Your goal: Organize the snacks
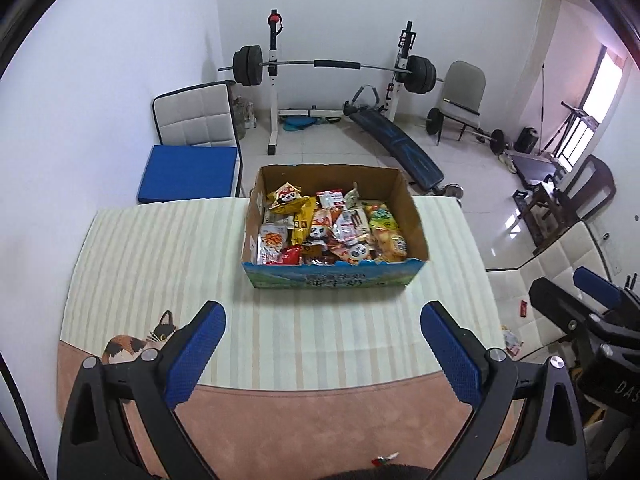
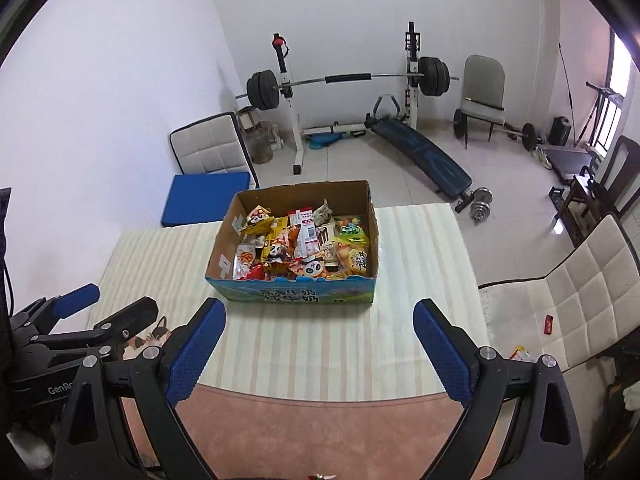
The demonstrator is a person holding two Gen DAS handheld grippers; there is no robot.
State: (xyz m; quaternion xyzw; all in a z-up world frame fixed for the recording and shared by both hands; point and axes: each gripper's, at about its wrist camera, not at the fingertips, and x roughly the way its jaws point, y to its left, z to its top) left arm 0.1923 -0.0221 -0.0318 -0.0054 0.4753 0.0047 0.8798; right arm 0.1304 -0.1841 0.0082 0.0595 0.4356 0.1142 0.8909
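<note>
A cardboard box (image 1: 334, 278) full of snack packets (image 1: 332, 228) sits on the far part of the striped table (image 1: 160, 264), and the left gripper (image 1: 322, 356) and right gripper (image 2: 320, 354) both stand wide open and empty, well short of it.

Cardboard box (image 1: 412, 216): brown walls, blue-and-green printed front. Snack packets (image 1: 328, 228) inside: yellow, red, orange, green, some with panda faces. Tablecloth (image 1: 160, 248): cream with pale stripes, pinkish-brown near band, calico cat motif. Gripper pads (image 1: 196, 354) were blue on black frames.
</note>
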